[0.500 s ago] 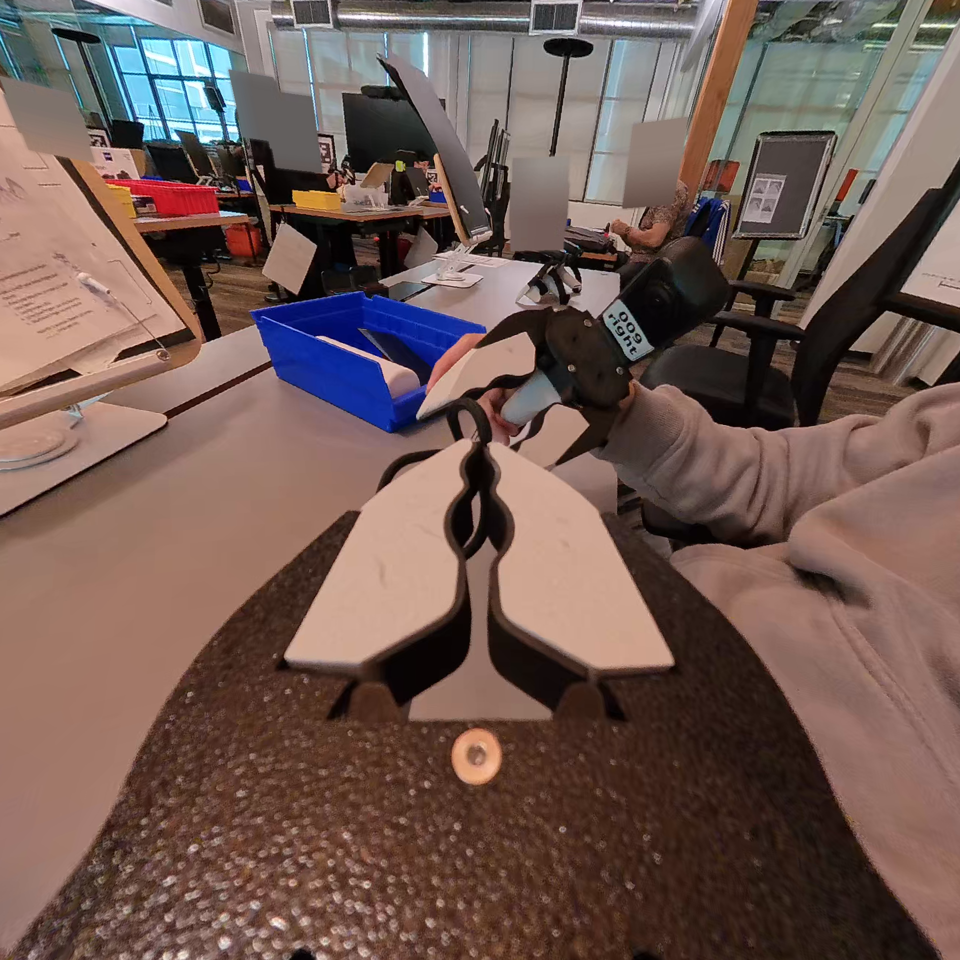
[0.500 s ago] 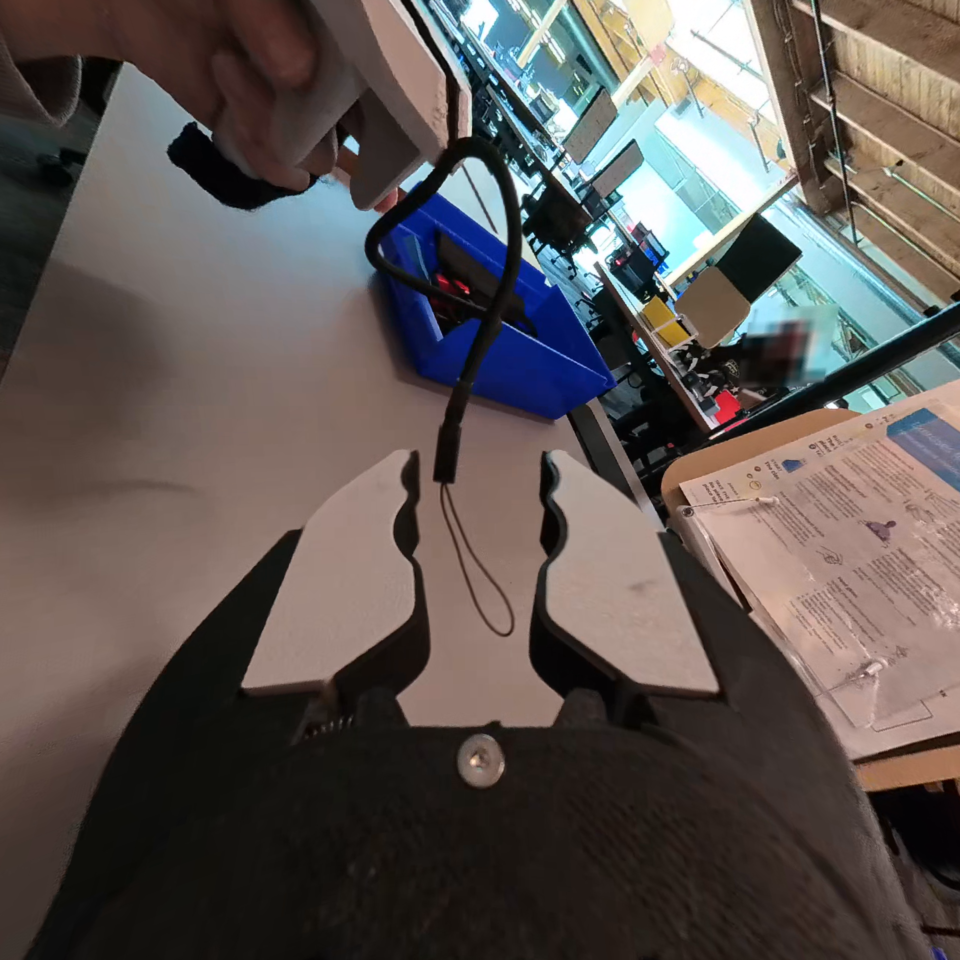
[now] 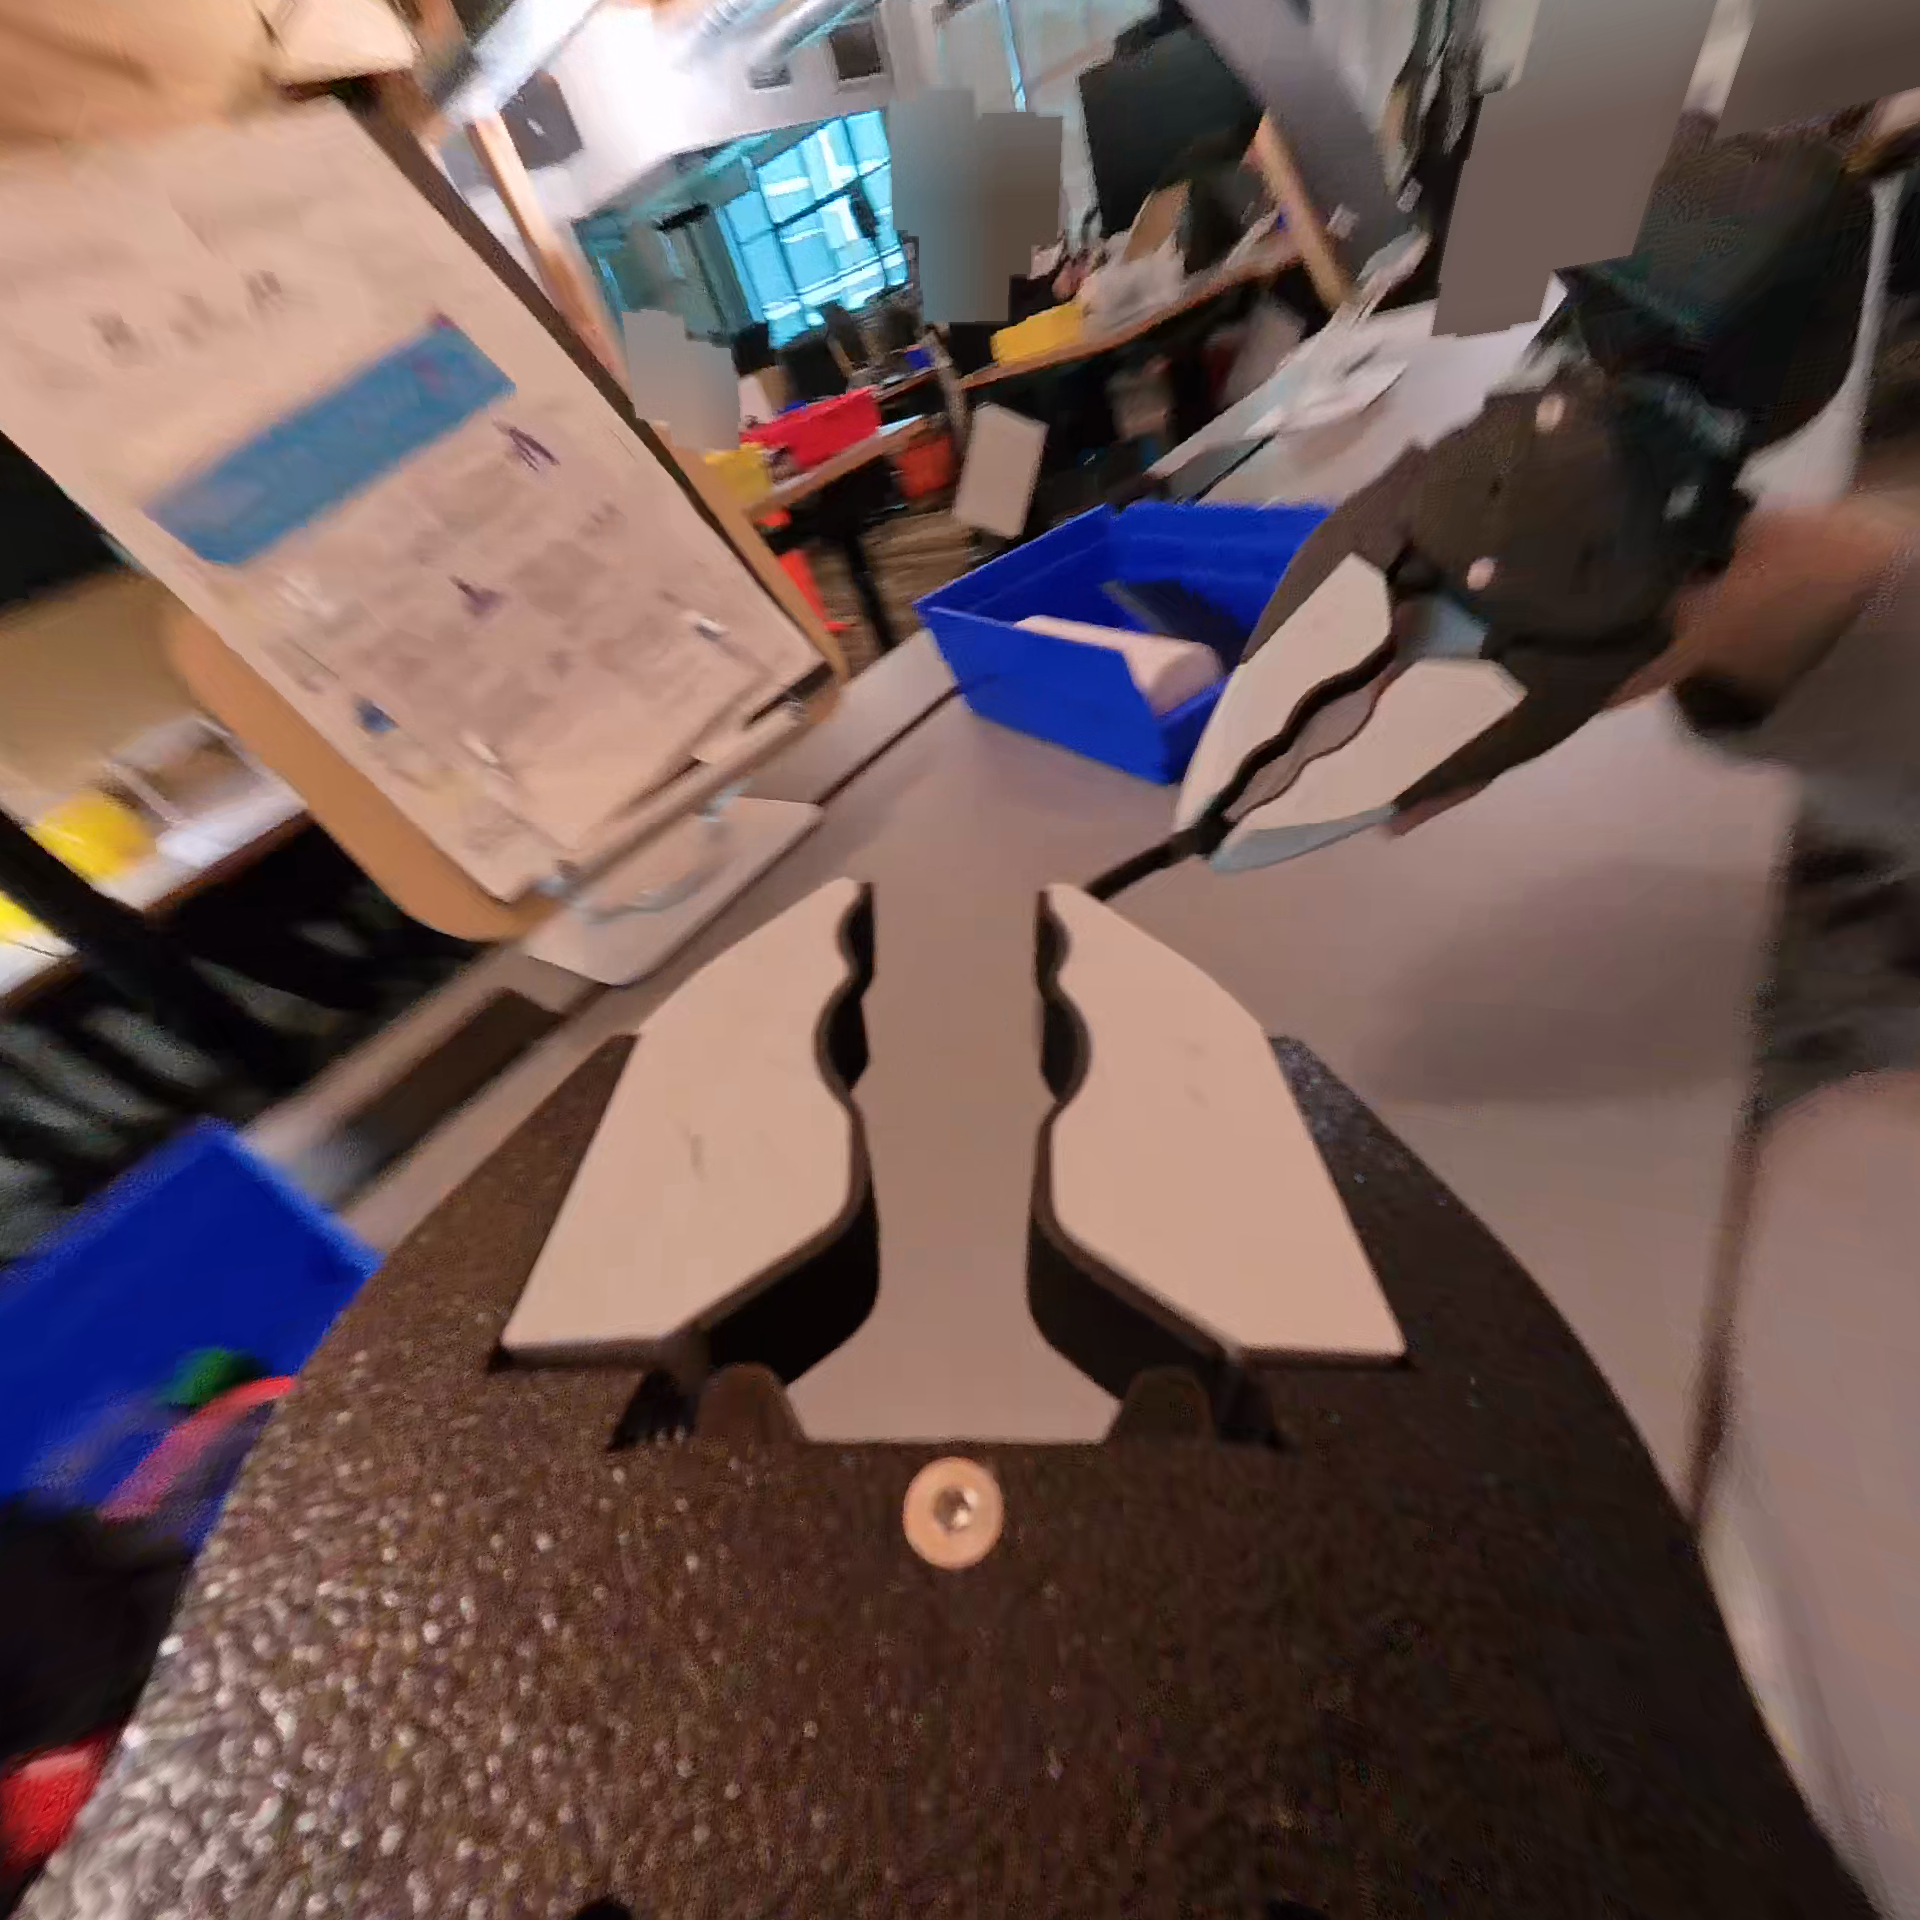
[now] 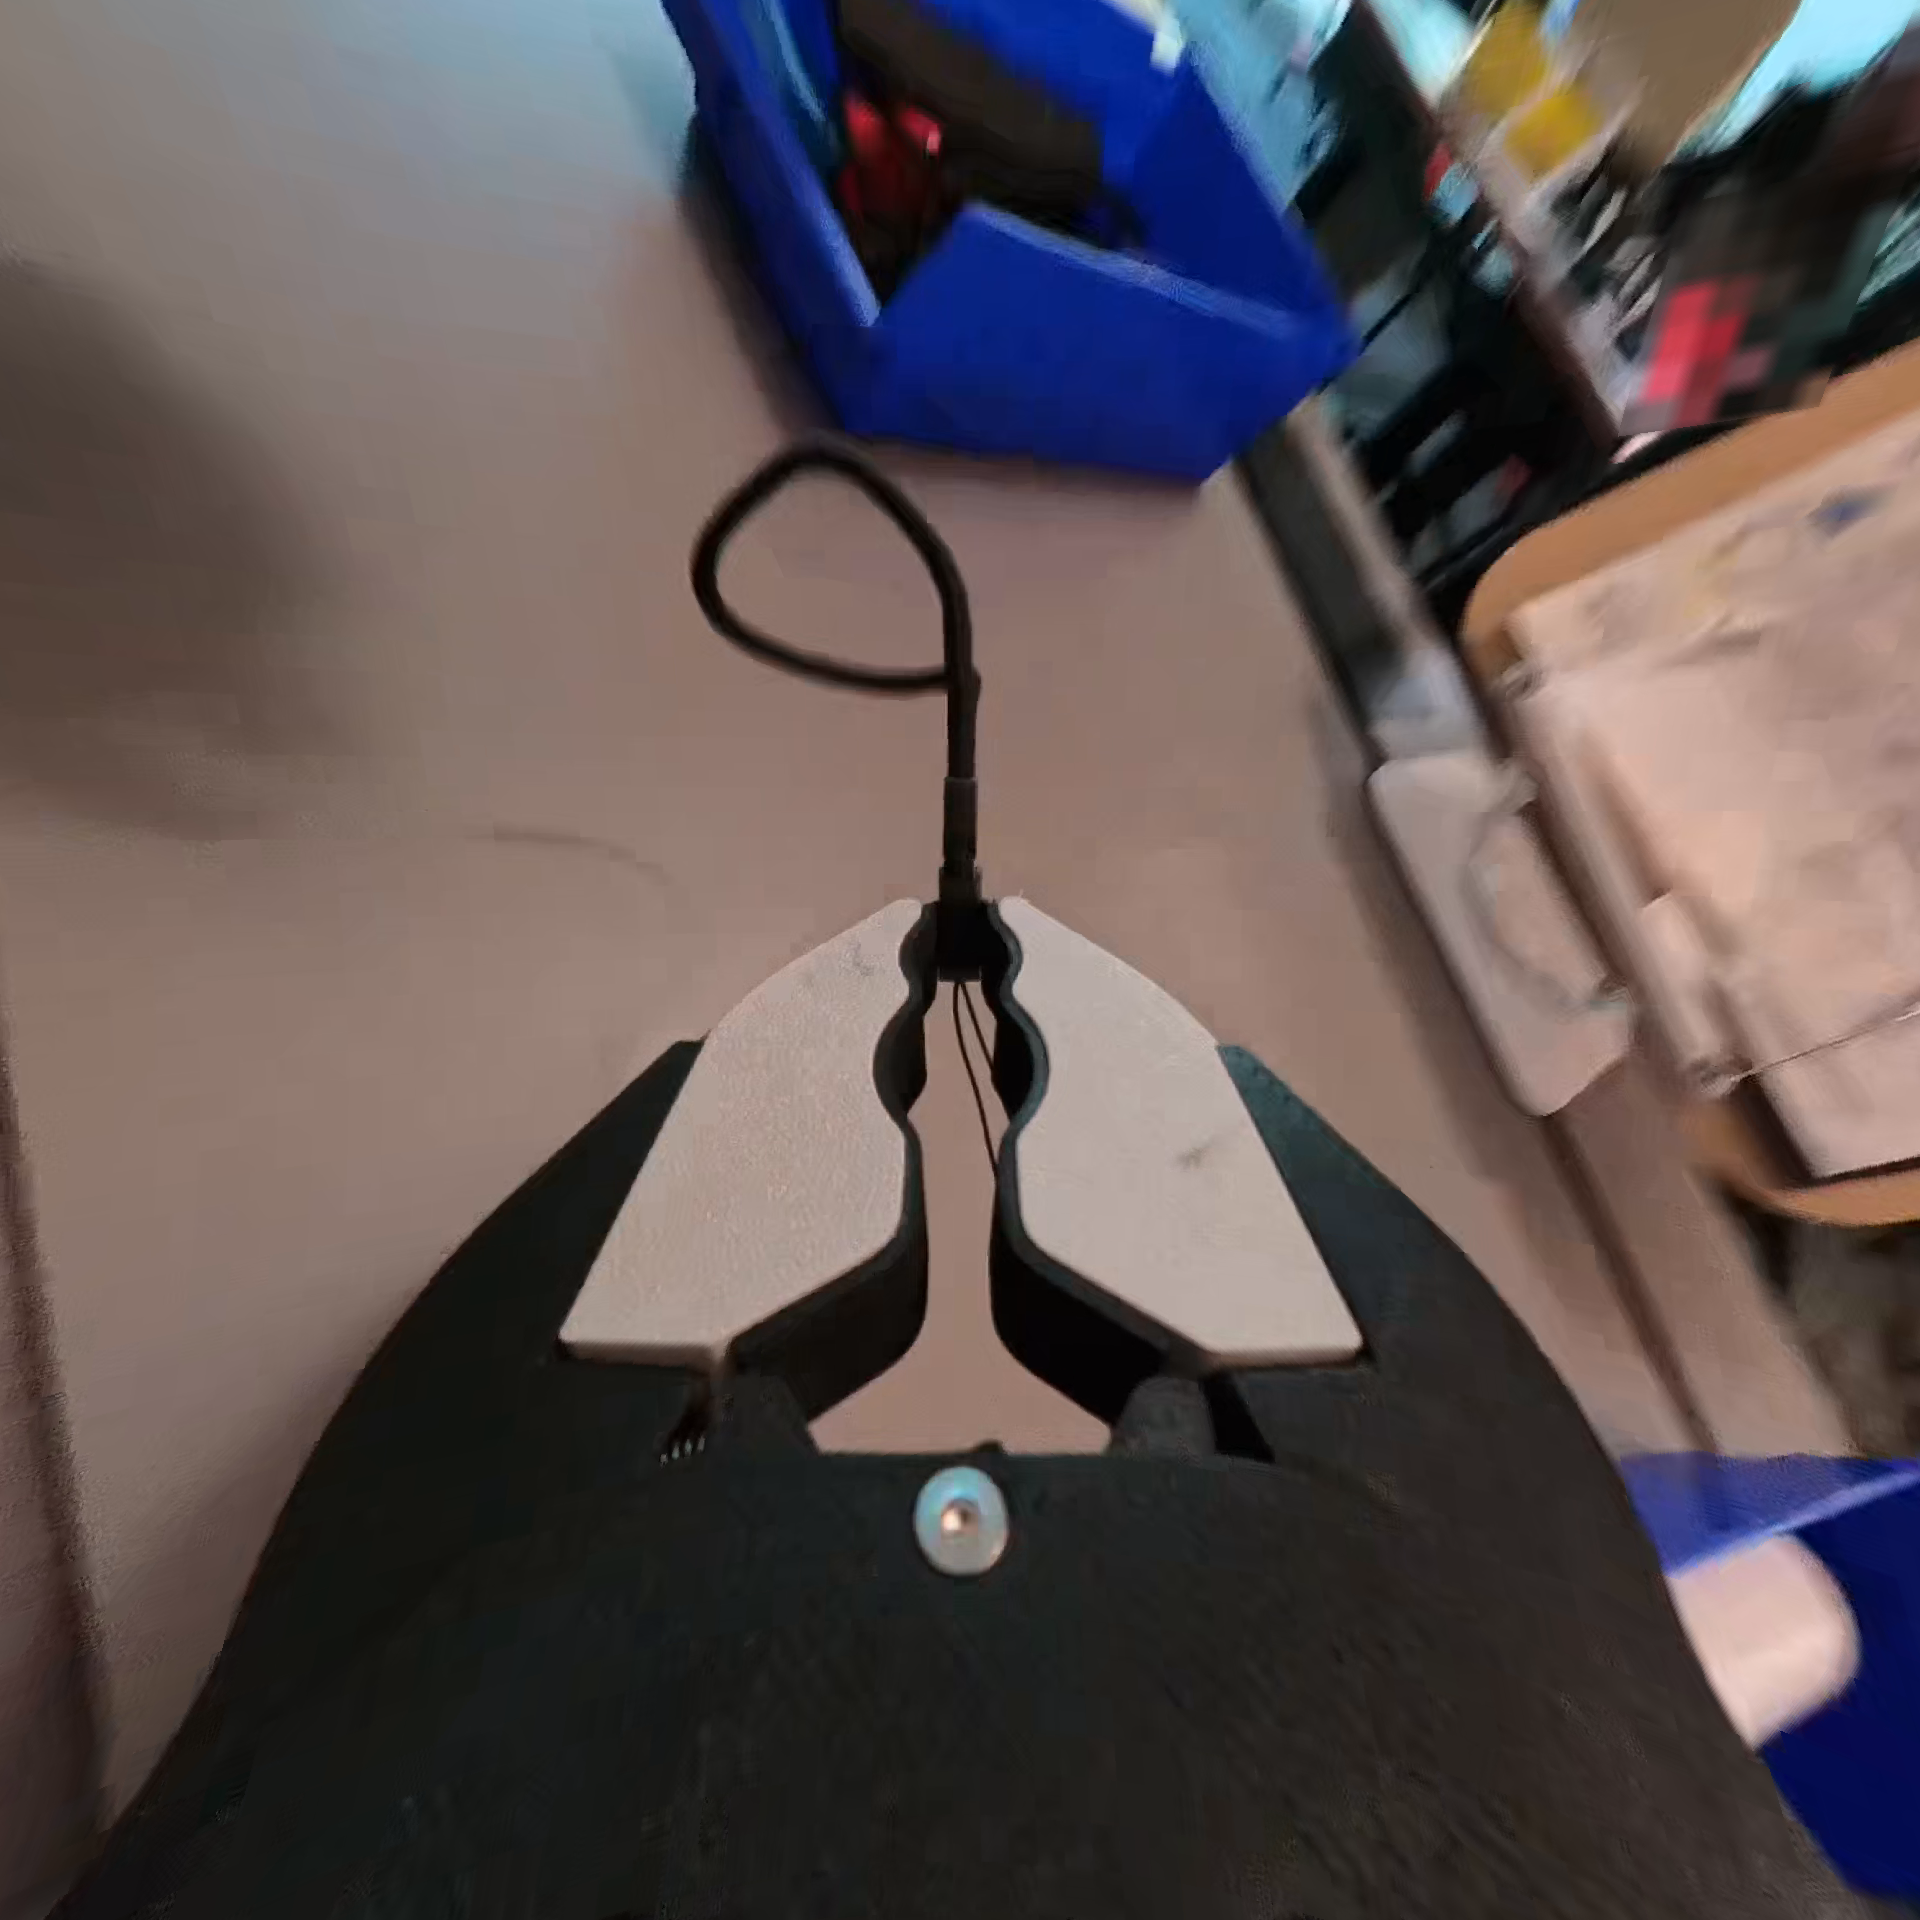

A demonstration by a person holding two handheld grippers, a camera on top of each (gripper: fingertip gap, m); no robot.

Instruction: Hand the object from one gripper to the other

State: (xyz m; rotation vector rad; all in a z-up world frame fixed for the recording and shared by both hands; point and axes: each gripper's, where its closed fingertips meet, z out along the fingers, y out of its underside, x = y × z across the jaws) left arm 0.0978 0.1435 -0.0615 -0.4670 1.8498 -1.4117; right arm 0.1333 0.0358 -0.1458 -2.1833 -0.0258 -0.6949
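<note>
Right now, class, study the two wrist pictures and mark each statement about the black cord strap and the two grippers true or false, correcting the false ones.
1. The right gripper is shut on the black cord strap. True.
2. The left gripper holds the strap as well. False: it is open, with nothing between its fingers.
3. The strap's loop sticks out beyond the right gripper's fingertips. True.
4. The strap lies inside the blue bin. False: it is held above the table, short of the bin.
5. In the left wrist view the right gripper shows off to the right. True.
</note>
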